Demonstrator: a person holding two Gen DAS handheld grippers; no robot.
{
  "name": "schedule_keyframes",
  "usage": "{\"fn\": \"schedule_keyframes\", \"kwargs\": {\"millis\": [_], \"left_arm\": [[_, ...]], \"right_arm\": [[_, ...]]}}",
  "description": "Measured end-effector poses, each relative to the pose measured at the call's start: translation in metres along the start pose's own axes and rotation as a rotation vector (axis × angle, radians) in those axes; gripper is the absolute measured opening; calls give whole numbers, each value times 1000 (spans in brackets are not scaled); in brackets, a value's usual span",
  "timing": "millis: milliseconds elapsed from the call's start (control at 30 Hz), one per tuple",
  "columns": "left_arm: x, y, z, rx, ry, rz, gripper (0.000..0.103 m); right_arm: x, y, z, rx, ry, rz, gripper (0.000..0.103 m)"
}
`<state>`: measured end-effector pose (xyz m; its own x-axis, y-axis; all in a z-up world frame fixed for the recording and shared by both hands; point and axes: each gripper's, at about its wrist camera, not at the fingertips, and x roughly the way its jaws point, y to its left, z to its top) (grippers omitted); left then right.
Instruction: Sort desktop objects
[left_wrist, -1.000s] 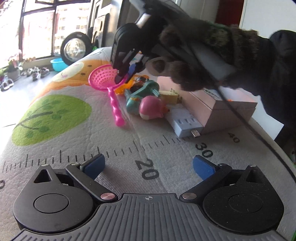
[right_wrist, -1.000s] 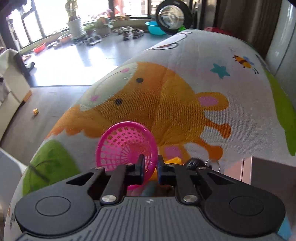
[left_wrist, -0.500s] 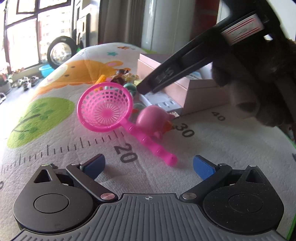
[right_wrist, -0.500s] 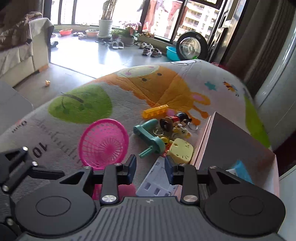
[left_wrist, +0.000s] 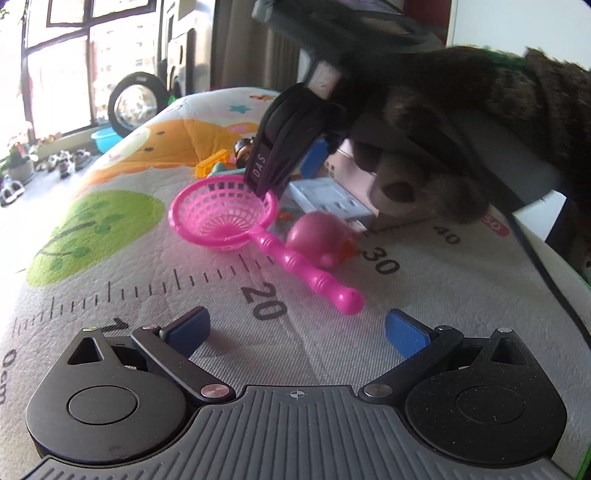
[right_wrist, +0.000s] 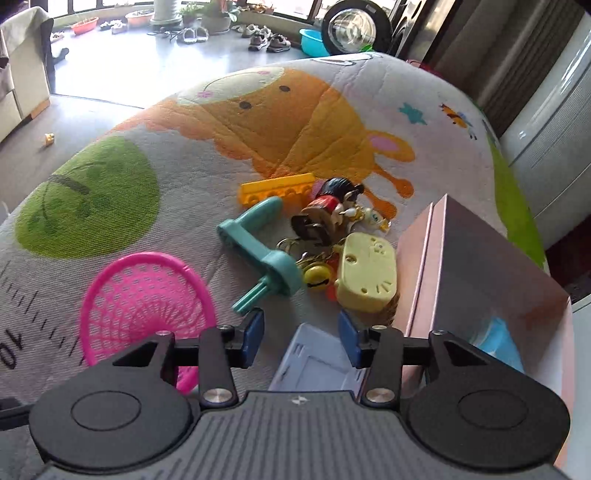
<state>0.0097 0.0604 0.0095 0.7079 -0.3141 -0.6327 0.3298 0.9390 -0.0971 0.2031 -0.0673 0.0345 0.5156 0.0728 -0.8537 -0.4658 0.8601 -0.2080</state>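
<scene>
Moved: a second ago the right tongs (right_wrist: 301, 338) were pinched on the rim of the pink strainer (left_wrist: 225, 214); now the strainer lies loose on the worktop (left_wrist: 147, 266) and those tongs have drifted over toward the toy pile.
Right tongs: opening, nothing between the blue pads; they hang above the near end of the white power strip (right_wrist: 317, 363).
Left tongs (left_wrist: 297, 330): spread wide and empty, low over the printed ruler marks.
Pink strainer: bowl up, handle pointing toward the left tongs, its bowl just beside the pink round toy (left_wrist: 321, 236).
Toy pile: teal crank-shaped piece (right_wrist: 258, 247), yellow brick (right_wrist: 277, 188), small figure keychain (right_wrist: 328, 206), yellow bell (right_wrist: 316, 277) and pale yellow block (right_wrist: 365, 273), all crowded together.
Pink box (right_wrist: 480, 266): open, just beside the pile, something light blue inside.
Hand: a dark furry sleeve (left_wrist: 498, 110) carries the right tongs over the strainer's far rim.
</scene>
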Motion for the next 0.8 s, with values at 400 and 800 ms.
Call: {"fn": "schedule_keyframes", "kwargs": {"millis": [400,800], "left_arm": [[-5,-3,-2,30,15,-15,103],[-20,-20,9,34,33,-46,103]], "right_arm": [[-134,-59,-106,108,-295,77,72],[-58,-187,-138,657,-300,-1,102]]}}
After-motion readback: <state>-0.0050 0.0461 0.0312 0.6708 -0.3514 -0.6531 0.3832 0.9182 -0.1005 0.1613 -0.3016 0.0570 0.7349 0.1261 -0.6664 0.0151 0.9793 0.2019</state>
